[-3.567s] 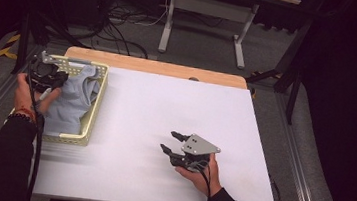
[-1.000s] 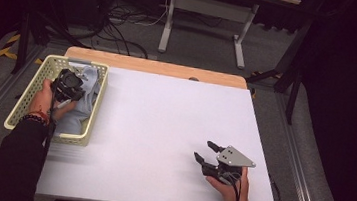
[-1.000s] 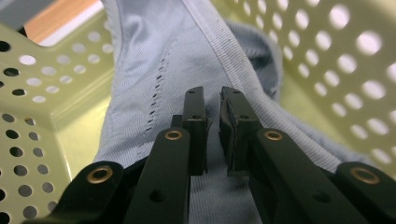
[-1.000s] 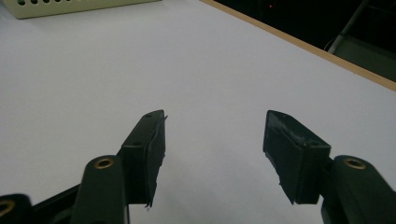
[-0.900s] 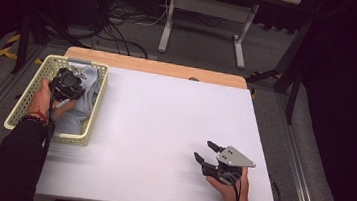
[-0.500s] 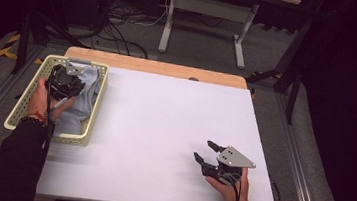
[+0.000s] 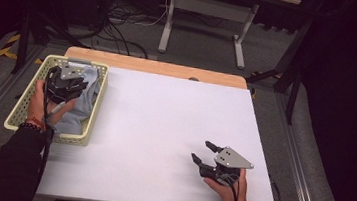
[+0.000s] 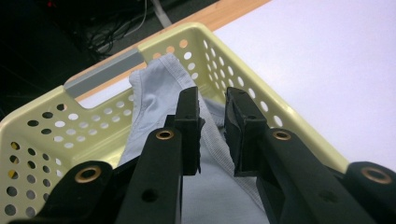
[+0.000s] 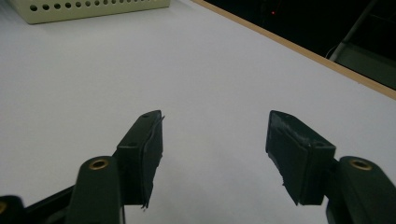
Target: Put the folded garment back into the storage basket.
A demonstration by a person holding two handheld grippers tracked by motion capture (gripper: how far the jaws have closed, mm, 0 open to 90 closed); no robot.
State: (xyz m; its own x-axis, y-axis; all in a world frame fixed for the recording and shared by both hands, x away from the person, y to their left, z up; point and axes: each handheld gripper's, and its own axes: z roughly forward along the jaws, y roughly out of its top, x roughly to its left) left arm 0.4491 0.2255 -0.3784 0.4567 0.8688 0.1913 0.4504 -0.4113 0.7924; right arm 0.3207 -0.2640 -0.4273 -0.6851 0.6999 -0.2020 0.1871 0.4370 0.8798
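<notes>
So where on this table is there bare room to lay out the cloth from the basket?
The white tabletop is bare from the pale yellow perforated plastic basket across to the right claw near the front right corner. It is crowded inside the basket, with the light blue cloth and left claw.

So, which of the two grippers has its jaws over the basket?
The left gripper, above the blue cloth in the basket; the right gripper is over bare table.

White table [image 7: 164, 119] (basket [image 7: 23, 114] at edge)
</notes>
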